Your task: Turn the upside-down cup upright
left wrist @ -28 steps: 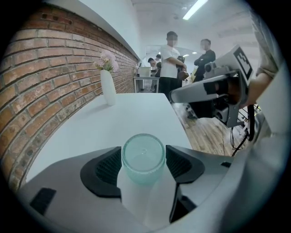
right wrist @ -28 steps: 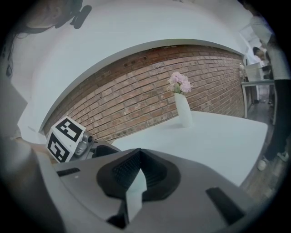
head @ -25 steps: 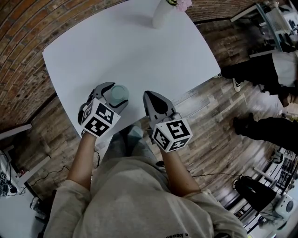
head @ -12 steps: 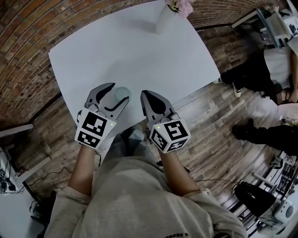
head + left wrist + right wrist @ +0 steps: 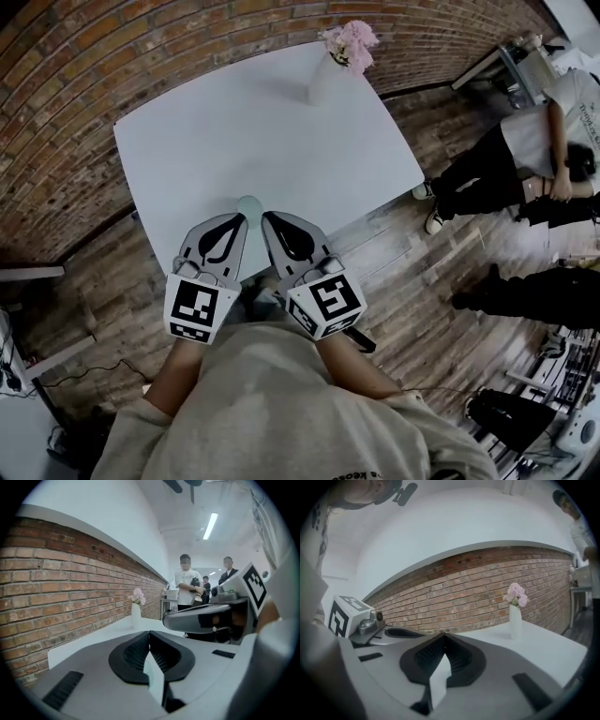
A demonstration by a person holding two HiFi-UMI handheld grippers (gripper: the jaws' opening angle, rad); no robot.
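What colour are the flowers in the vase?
Pink flowers, in a white vase. They show best in the right gripper view.

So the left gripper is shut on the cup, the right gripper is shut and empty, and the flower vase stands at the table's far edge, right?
Not quite: the left gripper has just closed on nothing, as the left gripper view shows; the cup sits free on the table. The right gripper and the flower vase are as stated.

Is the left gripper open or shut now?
Shut. In the left gripper view, the left gripper has its jaws pressed together after just closing, and nothing is between them.
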